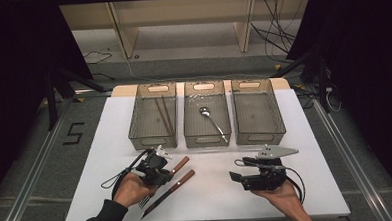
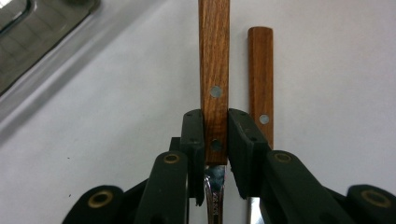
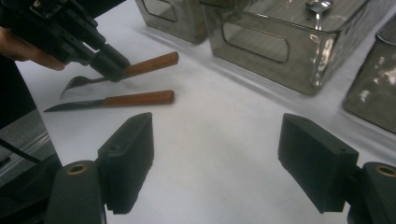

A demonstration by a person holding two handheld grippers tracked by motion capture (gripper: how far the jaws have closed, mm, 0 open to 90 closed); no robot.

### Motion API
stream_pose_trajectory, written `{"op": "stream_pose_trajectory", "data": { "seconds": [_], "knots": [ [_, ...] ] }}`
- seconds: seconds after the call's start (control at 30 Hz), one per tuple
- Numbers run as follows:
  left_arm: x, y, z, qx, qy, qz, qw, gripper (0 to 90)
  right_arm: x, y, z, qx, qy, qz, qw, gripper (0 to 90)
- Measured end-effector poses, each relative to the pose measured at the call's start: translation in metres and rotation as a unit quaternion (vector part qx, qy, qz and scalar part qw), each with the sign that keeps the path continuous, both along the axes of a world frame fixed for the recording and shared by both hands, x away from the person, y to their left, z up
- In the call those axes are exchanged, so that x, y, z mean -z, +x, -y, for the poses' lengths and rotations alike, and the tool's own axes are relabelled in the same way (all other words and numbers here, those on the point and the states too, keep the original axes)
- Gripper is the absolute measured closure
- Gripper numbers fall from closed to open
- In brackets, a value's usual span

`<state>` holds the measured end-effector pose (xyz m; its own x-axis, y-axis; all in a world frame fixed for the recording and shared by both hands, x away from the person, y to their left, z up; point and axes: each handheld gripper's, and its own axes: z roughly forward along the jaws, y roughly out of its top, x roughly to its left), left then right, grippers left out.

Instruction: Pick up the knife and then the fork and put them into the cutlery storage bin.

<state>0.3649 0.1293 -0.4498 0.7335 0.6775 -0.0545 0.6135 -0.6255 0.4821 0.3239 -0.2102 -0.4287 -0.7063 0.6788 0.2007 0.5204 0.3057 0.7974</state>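
Wooden fork handle (image 2: 214, 84) between left gripper (image 2: 215, 140) fingers

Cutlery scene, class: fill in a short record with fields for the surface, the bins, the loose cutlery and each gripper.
surface: white table
bins: three clear bins in a row; left bin holds chopsticks, middle bin holds a spoon, right bin looks empty
loose cutlery: wooden-handled fork and wooden-handled knife, side by side
left gripper: shut on the fork's handle
right gripper: jaws wide apart, nothing between them
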Motion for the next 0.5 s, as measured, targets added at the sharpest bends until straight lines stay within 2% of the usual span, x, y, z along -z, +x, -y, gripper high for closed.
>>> {"op": "stream_pose_trajectory", "data": {
  "seconds": [0.27,0.5],
  "knots": [
    [-0.003,-0.001,0.001,0.008,-0.006,0.005,0.9999,76.6,-0.002,-0.001,-0.008,-0.011,0.003,0.006,0.9999,27.5],
    [-0.005,-0.003,0.002,0.014,-0.013,0.009,0.9998,76.6,-0.009,-0.001,-0.026,-0.040,-0.014,0.041,0.9983,27.5]
  ]
}}
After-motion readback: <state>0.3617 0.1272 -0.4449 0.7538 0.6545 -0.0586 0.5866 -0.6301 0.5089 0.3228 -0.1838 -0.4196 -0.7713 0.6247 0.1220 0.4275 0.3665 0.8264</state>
